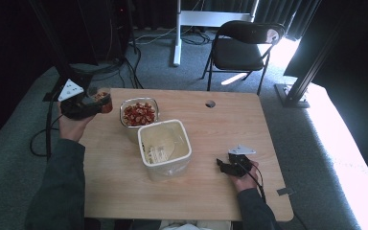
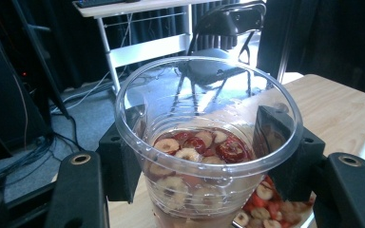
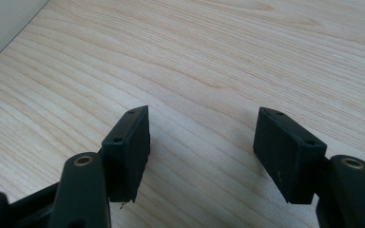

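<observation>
step: left tongs carry a clear plastic cup of sliced dried red fruit, held above the bench's far-left corner, just left of the glass bowl that holds more of the same fruit. My read: the cup is a scoop load headed for the white tub.
left tongs: clamped on the cup, one pad on each side of the wall below the rim. Cup sits roughly upright, about a third full.
right tongs: jaws standing wide, nothing between them, resting low over bare bench at the near right, well apart from the tub.
tub: white, square, open top, middle of the bench, touching or just beside the bowl on its near side. Some paper or a packet lies inside; can't tell what.
grip note: the cup wall is thin and will flex. Keep the squeeze steady; more pressure ovals the rim, less lets it slip.
carry: keep the cup level until its rim is over the tub opening. Pass over the bowl, so strays land there and not on the bench.
pour: tip slowly toward the tub's centre, lip low over the opening. Slices may clump and drop all at once.
risk: the tub is light and may shift if bumped. Right tongs are free to steady its near wall.
</observation>
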The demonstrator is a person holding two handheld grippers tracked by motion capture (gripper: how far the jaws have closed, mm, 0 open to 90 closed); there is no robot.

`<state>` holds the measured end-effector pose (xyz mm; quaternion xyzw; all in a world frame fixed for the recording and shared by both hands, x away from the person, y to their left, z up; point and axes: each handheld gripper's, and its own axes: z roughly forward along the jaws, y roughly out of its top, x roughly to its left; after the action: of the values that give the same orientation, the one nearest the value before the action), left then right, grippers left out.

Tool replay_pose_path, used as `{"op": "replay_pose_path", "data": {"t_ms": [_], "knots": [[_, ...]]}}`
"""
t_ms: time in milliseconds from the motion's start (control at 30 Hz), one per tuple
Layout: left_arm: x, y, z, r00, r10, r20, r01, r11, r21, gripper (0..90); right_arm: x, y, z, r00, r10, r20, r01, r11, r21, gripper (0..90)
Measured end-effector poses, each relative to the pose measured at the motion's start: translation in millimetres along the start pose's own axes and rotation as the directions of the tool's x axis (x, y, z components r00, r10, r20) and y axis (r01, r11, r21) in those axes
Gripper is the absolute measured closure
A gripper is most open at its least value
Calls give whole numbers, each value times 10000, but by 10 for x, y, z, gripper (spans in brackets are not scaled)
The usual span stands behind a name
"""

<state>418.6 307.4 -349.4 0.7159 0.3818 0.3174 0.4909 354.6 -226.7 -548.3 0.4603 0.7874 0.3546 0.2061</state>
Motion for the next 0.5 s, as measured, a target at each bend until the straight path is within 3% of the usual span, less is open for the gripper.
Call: {"op": "replay_pose_path", "data": {"t_ms": [500], "knots": [[55,145,222,9978,278,-604,-250,9986,469,379,-2,1,0,10000,16,-11,-16,10000,9,365]]}}
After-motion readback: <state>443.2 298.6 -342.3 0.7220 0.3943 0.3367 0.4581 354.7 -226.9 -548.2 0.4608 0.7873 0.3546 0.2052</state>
